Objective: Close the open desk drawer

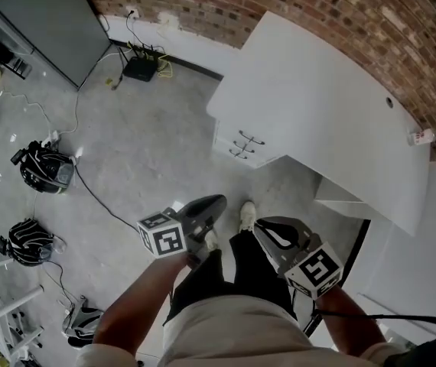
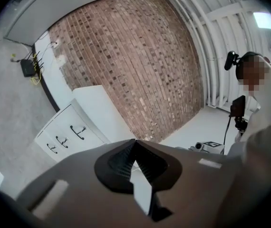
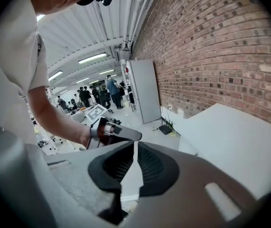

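A white desk (image 1: 317, 105) stands against the brick wall. Its drawer unit (image 1: 242, 145) faces me at the near left end, with three dark handles. All three fronts (image 2: 64, 137) look flush, and I cannot see one sticking out. My left gripper (image 1: 216, 201) hangs over the floor about a step short of the drawers, jaws shut with nothing between them. My right gripper (image 1: 262, 225) is beside it, also shut and holding nothing. In the left gripper view the closed tips (image 2: 135, 142) point just right of the drawers. In the right gripper view the left gripper (image 3: 119, 133) lies beyond the closed tips (image 3: 135, 145).
My legs and a white shoe (image 1: 247, 214) stand between the grippers. A black box with cables (image 1: 140, 69) lies by the wall. Two black headsets (image 1: 43, 167) (image 1: 27, 241) and a cable are on the floor at left. A small bottle (image 1: 421, 137) sits on the desk's right end.
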A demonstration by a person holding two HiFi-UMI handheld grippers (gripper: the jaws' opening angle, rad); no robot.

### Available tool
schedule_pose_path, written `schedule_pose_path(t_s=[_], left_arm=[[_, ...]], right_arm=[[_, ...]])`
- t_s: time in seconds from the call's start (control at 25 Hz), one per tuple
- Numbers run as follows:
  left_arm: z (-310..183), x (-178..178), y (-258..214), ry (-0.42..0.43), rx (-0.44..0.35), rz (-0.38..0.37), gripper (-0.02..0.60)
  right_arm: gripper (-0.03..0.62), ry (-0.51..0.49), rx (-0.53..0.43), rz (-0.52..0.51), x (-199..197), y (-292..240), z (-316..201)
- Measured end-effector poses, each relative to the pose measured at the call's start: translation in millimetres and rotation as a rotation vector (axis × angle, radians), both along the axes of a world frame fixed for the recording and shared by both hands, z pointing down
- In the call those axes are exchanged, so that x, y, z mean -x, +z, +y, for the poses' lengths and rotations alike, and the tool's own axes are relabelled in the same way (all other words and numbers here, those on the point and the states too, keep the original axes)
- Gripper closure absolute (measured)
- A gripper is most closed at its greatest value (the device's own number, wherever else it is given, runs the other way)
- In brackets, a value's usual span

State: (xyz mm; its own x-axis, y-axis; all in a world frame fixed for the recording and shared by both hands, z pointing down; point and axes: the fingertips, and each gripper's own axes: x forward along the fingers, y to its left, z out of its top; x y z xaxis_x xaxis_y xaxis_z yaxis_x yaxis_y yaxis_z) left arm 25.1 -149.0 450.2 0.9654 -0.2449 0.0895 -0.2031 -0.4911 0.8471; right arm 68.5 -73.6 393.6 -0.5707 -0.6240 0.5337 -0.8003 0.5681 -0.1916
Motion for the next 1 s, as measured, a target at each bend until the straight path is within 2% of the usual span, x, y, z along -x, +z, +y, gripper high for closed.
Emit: schedule_pose_path(t_s=[0.12, 0.36, 0.48, 0.68, 1.0], left_arm=[[28, 12, -45, 0.060, -0.083, -0.041, 0.578], [73, 17, -125, 0.175, -0.370, -0.202, 0.578], [95, 20, -155, 0.227, -0.485, -0.255, 0.578], [113, 12, -191, 0.273, -0.594, -0.263, 0.578], [132, 2, -215, 0.310, -0.656, -0.236, 0.578]], right_arm=[[0.566, -0.009, -0.022, -0.004, 15, -17, 10], [0.566, 0.019, -0.093, 0.005, 18, -55, 23], [0.568, 0.022, -0.119, 0.016, 20, -70, 30], [0.568, 0.023, -0.170, 0.039, 15, -91, 37], [0.568, 0.031, -0.205, 0.044, 20, -106, 53]])
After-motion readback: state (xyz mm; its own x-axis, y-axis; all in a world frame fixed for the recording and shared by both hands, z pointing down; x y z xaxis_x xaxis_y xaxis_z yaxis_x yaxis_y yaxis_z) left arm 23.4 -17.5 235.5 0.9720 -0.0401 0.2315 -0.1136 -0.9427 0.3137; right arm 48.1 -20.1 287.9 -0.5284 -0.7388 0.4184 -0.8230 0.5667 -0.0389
